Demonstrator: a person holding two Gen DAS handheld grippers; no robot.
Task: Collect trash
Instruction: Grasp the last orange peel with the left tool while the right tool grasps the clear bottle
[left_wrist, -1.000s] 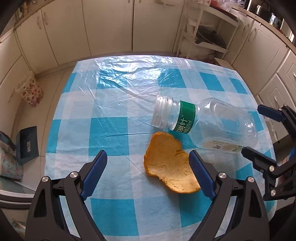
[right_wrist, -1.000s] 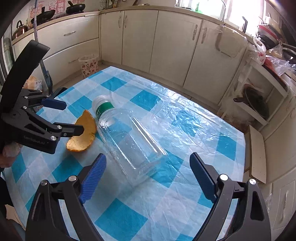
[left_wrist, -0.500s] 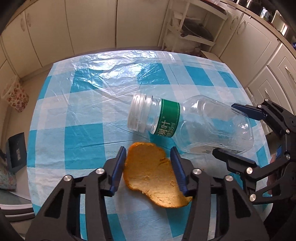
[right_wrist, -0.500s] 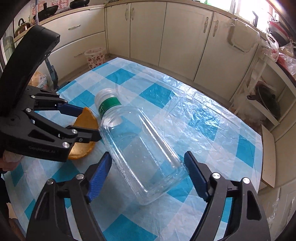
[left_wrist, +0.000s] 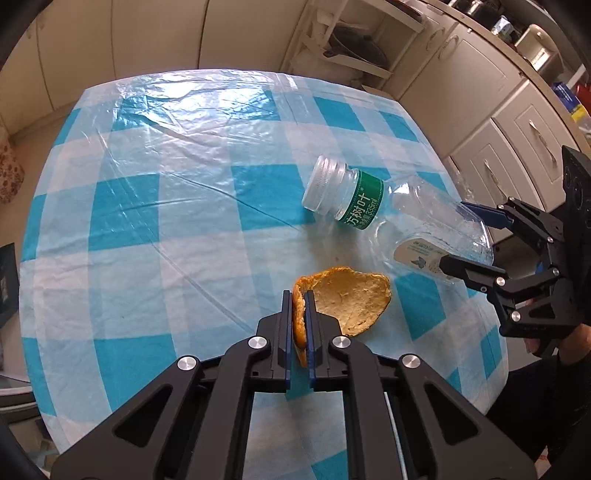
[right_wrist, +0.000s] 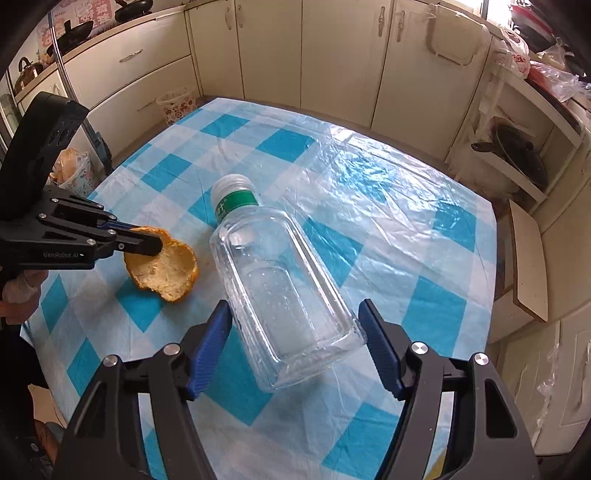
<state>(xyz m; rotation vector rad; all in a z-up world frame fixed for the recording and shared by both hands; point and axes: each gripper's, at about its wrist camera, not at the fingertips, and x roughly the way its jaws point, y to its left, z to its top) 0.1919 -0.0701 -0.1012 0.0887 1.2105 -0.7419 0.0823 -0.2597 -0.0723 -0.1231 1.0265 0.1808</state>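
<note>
A: What does the trash look like?

B: Two pieces lie on the desk (left_wrist: 155, 236). One is an orange peel (left_wrist: 351, 299), a curved shell with a bright orange rind and a pale, pithy, rough inside. The other is a clear plastic bottle (right_wrist: 280, 295), flat-sided and rectangular, lying on its side with a ribbed translucent cap and a green band around the neck.

A: Anything in the bottle?

B: It looks empty apart from small droplets clinging to the inner wall. A white label shows near its base in the left wrist view.

A: And the surface under them?

B: A blue-and-white checked cloth under a thin, wrinkled, glossy plastic sheet that catches the light.

A: How are the tongs?

B: The left tongs (left_wrist: 298, 306) have just been closing and now pinch the near edge of the peel between the blue pads, the gap nearly gone, while the rest of the peel rests on the cloth. The right tongs (right_wrist: 295, 332) have just been narrowing; they straddle the base end of the bottle, one blue pad on each side. The left pad is at the bottle's wall, the right one seems just off it, so no firm grip shows

A: Where do the pieces lie relative to each other?

B: The peel is just beside the bottle's shoulder, apart from it
</note>
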